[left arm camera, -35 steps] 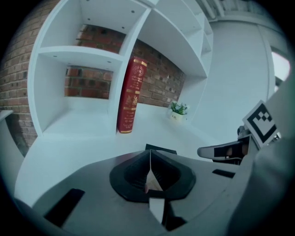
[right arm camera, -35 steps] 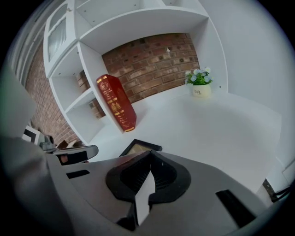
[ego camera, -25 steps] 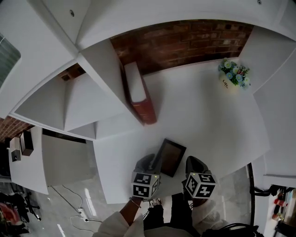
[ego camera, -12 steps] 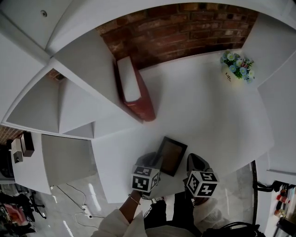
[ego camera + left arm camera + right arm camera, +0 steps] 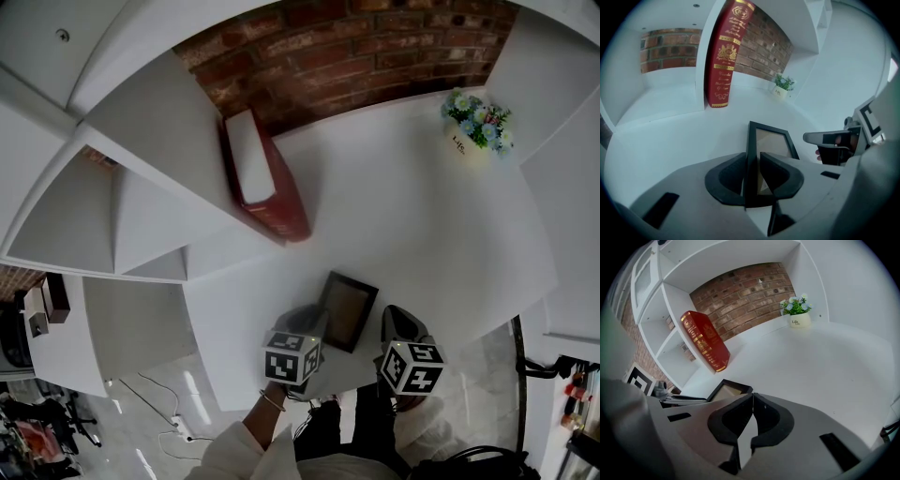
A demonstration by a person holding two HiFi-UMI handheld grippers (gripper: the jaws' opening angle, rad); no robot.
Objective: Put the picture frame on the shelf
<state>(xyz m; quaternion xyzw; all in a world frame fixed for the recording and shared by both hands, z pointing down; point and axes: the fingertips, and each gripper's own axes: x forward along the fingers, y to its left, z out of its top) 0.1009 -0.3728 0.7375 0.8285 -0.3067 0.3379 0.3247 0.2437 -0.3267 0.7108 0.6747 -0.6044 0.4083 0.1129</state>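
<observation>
**Frame pinched at the shelf's front edge**

So the picture frame (image 5: 349, 309) is found near the front edge of the white shelf (image 5: 403, 225). Its left side bar is clamped by the left gripper (image 5: 317, 323), whose jaws have just been closing on it. The right gripper (image 5: 398, 323) is pressed together on nothing, just beside the frame. A red book (image 5: 267, 187) is propped at the back left, and a flower pot (image 5: 476, 127) is parked in the back right corner.

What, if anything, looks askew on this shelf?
The red book leans tilted against the white divider instead of standing upright. The flower pot stands straight; nothing is spilled or broken.
</observation>
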